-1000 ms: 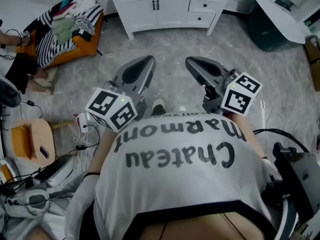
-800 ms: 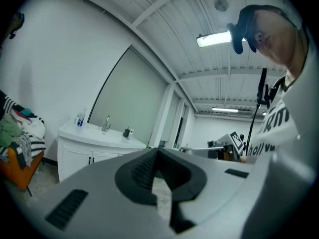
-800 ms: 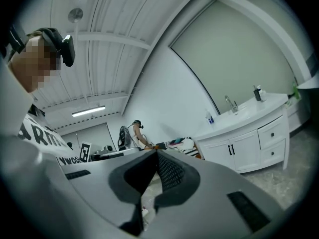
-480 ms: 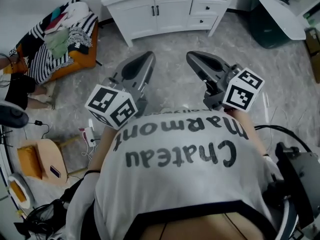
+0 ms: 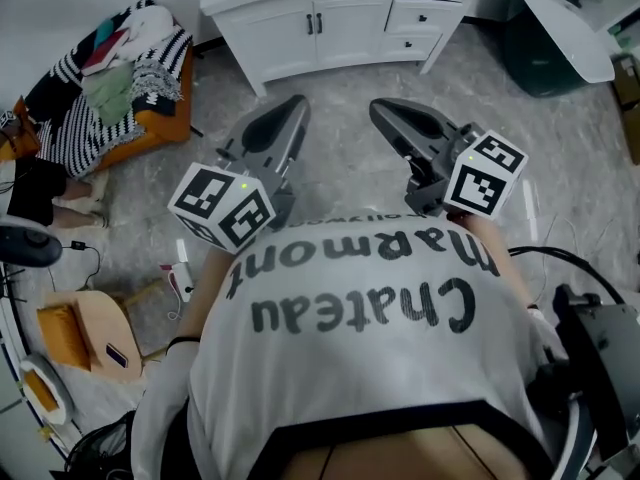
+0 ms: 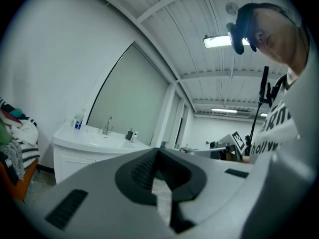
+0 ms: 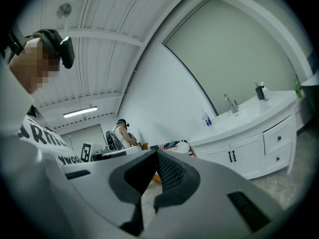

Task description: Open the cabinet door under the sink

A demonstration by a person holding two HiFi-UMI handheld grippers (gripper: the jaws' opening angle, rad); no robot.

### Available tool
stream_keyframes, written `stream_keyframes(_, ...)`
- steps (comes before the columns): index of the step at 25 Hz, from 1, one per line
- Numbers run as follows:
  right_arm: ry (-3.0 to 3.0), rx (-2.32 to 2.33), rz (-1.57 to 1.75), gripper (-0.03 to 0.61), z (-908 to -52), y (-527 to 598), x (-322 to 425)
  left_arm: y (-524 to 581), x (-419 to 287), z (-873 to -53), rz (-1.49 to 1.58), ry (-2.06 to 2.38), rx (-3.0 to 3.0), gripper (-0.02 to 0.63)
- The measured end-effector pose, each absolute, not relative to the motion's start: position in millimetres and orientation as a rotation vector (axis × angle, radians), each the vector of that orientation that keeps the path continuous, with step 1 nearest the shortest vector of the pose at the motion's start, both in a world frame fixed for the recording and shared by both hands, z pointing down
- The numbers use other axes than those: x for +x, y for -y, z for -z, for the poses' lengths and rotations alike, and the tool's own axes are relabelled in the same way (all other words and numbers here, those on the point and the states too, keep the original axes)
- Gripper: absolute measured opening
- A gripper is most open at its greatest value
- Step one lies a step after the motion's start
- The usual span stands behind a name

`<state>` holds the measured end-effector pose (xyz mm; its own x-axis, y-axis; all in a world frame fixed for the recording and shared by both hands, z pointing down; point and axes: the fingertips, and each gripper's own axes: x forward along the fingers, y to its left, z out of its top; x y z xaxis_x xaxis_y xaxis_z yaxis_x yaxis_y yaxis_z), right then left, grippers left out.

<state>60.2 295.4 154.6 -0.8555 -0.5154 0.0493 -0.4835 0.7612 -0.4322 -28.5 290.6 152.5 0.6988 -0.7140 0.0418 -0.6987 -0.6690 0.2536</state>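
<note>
The white sink cabinet (image 5: 345,18) stands against the far wall, its two doors closed, with a pair of dark handles (image 5: 318,23) where they meet. My left gripper (image 5: 296,104) and right gripper (image 5: 378,109) are held side by side out in front of the person's chest, pointing level at the cabinet and well short of it. Both are shut with nothing between the jaws. In the left gripper view the left gripper (image 6: 158,150) points past the cabinet (image 6: 79,156). In the right gripper view the right gripper (image 7: 156,154) has the door handles (image 7: 232,156) off to its right.
An orange chair piled with clothes (image 5: 115,78) sits left of the cabinet. A dark bin (image 5: 545,58) and a white round tabletop (image 5: 560,18) are at the far right. A wooden stool (image 5: 90,328), cables and equipment (image 5: 600,358) lie near the person. Another person (image 7: 119,132) stands far off.
The person has walked toward the cabinet, which now sits lower and larger in the head view. Both grippers came forward with the body and stayed shut.
</note>
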Motion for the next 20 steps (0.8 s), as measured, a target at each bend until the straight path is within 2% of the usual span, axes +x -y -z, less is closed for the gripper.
stream_keyframes(20,-2.838,-0.835,0.758,0.008,-162,-262,40,-259,-45,-161,0.079,1.101,2.663,0.008)
